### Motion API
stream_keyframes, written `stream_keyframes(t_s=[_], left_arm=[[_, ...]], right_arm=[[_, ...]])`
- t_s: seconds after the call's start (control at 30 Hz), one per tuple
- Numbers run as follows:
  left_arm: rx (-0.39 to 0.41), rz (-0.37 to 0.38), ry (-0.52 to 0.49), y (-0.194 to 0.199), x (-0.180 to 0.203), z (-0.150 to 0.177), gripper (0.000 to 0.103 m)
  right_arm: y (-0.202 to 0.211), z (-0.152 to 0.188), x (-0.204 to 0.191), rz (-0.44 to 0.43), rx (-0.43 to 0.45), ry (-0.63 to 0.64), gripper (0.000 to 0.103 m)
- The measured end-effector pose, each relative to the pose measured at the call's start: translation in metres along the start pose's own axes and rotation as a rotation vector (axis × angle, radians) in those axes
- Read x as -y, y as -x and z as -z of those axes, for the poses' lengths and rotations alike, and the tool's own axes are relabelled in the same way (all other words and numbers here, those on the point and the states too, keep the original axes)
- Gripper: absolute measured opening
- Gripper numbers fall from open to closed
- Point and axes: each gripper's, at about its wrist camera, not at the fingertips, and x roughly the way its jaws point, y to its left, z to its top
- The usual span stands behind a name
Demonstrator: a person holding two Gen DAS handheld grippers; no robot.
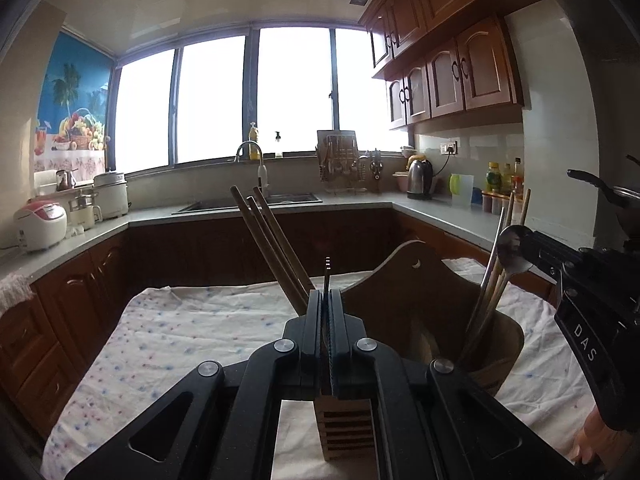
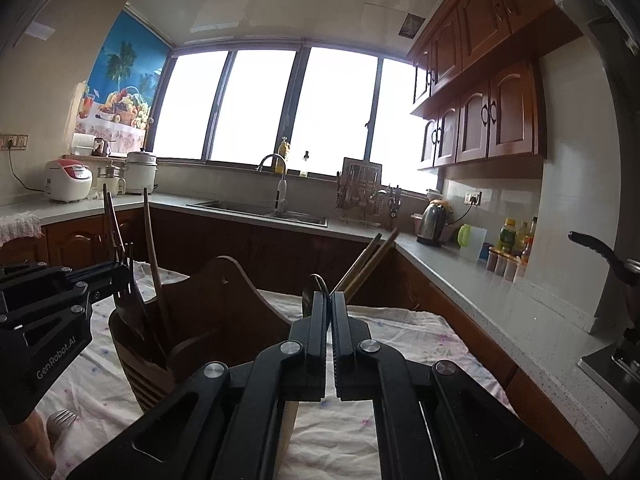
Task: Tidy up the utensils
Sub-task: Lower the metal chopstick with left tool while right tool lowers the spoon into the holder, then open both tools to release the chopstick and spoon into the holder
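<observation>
The left gripper (image 1: 329, 300), nearest the lens, is clamped on a fork (image 1: 327, 276) over the wooden utensil holder (image 1: 420, 300). That holder stands on a floral cloth (image 1: 180, 332), ringed by grey countertops (image 1: 280, 210). The right gripper (image 2: 330, 304) pinches a spoon (image 2: 314, 288) above the holder.

Daylight blew out wide dark-framed window (image 1: 256, 96); foreground sat dim, backlit. Fisheye bent edges, dark vignette filled corners. Focus stayed fairly sharp.
</observation>
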Motion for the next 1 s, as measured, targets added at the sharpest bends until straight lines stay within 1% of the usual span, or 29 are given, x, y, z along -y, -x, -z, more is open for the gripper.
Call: stream_keyframes(t_s=[0.03, 0.07, 0.17, 0.37, 0.53, 0.73, 0.83, 0.87, 0.9, 0.93, 0.97, 1.0], left_arm=[[-0.001, 0.001, 0.001, 0.001, -0.001, -0.003, 0.001], [-0.005, 0.006, 0.007, 0.001, -0.003, -0.006, 0.002], [-0.026, 0.039, 0.045, 0.001, -0.012, -0.016, 0.002], [-0.054, 0.072, 0.082, -0.004, -0.030, -0.031, 0.003], [-0.072, 0.076, 0.097, -0.007, -0.042, -0.035, 0.003], [-0.094, 0.086, 0.096, -0.011, -0.044, -0.039, 0.004], [-0.095, 0.089, 0.101, -0.008, -0.043, -0.038, 0.008], [-0.096, 0.090, 0.102, -0.007, -0.042, -0.037, 0.011], [-0.093, 0.088, 0.101, -0.005, -0.042, -0.037, 0.013], [-0.088, 0.087, 0.100, -0.004, -0.043, -0.037, 0.018], [-0.083, 0.087, 0.102, -0.003, -0.044, -0.038, 0.020], [-0.080, 0.090, 0.106, 0.001, -0.044, -0.035, 0.020]], right_arm=[[-0.002, 0.001, 0.000, -0.016, -0.024, -0.009, 0.002], [-0.002, 0.002, 0.001, -0.014, -0.036, -0.016, 0.002], [-0.001, 0.002, 0.007, -0.026, -0.053, -0.043, 0.002], [-0.001, 0.001, 0.011, -0.041, -0.078, -0.075, 0.002], [-0.004, -0.001, 0.011, -0.052, -0.092, -0.081, 0.003], [-0.004, -0.002, 0.014, -0.078, -0.108, -0.107, 0.004], [-0.004, -0.002, 0.016, -0.091, -0.119, -0.126, 0.005], [-0.003, -0.002, 0.017, -0.098, -0.123, -0.137, 0.007], [-0.002, -0.003, 0.018, -0.102, -0.125, -0.146, 0.013], [-0.001, -0.003, 0.019, -0.107, -0.127, -0.155, 0.018], [0.001, -0.004, 0.021, -0.114, -0.126, -0.165, 0.025], [0.003, -0.005, 0.022, -0.119, -0.124, -0.172, 0.030]])
